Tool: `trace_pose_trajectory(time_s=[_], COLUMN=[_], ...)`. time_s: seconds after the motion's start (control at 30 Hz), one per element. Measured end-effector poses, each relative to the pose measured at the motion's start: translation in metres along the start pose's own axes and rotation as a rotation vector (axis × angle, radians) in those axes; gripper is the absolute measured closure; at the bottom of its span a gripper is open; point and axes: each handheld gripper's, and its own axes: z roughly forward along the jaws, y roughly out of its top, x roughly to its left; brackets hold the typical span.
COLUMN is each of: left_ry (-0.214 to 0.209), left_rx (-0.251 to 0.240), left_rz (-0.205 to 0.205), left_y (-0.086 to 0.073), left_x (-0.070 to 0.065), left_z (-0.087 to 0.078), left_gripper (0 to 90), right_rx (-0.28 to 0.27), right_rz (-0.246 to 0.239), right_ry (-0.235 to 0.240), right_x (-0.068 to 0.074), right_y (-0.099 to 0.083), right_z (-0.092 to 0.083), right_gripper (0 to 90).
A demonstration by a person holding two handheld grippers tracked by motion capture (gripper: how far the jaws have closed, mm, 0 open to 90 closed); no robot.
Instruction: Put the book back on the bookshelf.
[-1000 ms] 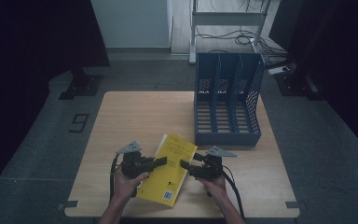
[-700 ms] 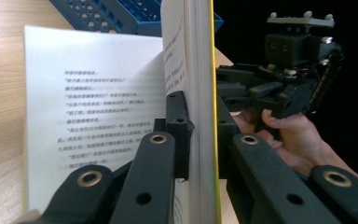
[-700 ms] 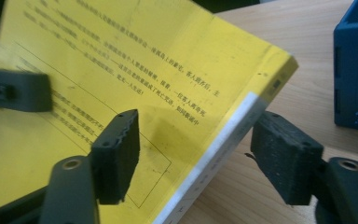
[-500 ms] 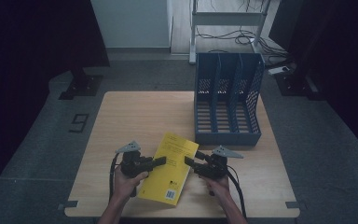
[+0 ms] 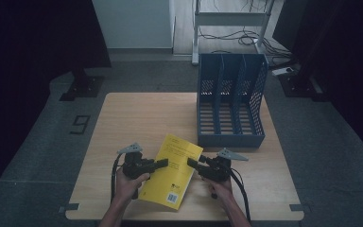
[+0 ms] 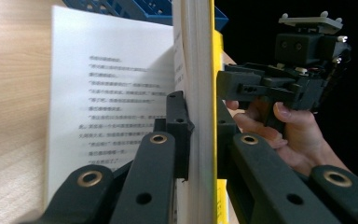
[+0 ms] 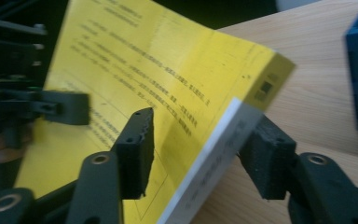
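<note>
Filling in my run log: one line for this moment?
left gripper: shut on yellow book | right gripper: closing around book edge, not yet gripping | file rack: empty

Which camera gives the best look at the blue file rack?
The high view: the blue file rack stands whole on the table, all three slots visible, beyond the yellow book. The left gripper view catches just a strip of it above the pages, and the right gripper view a blurred corner.

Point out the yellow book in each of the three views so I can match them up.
High view: yellow book at the table's near middle, between the two grippers.
Left gripper view: edge-on, upright through the centre, jaws shut on it.
Right gripper view: upper left, cover facing the camera.
Shared landmark: blue file rack beyond it.
</note>
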Motion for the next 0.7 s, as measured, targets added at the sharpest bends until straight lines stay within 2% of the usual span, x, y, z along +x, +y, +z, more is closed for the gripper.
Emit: trace_pose_trajectory(time_s=[0.2, 0.33, 0.4, 0.43, 0.47, 0.7], left_ry=[0.013, 0.037, 0.052, 0.052, 0.042, 0.037], left_rx=[0.004, 0.013, 0.016, 0.016, 0.016, 0.014], left_rz=[0.007, 0.02, 0.027, 0.027, 0.021, 0.024], left_y=[-0.0003, -0.0014, -0.0022, -0.0022, -0.0023, -0.0023], left_x=[0.0004, 0.0006, 0.0008, 0.0008, 0.0017, 0.0012], left_z=[-0.0002, 0.0028, 0.0047, 0.0047, 0.0044, 0.0038], left_gripper=[82.9, 80.8, 78.9, 78.7, 78.7, 78.6], right_rx=[-0.007, -0.019, -0.025, -0.025, -0.025, -0.028], right_rz=[-0.045, -0.054, -0.076, -0.076, -0.096, -0.103], right_ry=[-0.022, -0.011, -0.004, -0.004, -0.004, 0.009], right_x=[0.0046, 0.0054, 0.0072, 0.0072, 0.0086, 0.0081], right_y=[0.0009, 0.0019, 0.0029, 0.0029, 0.0038, 0.0047], right_z=[-0.0012, -0.0027, -0.0039, -0.0039, -0.005, -0.006], right_gripper=[53.4, 59.6, 62.3, 62.3, 63.0, 64.2])
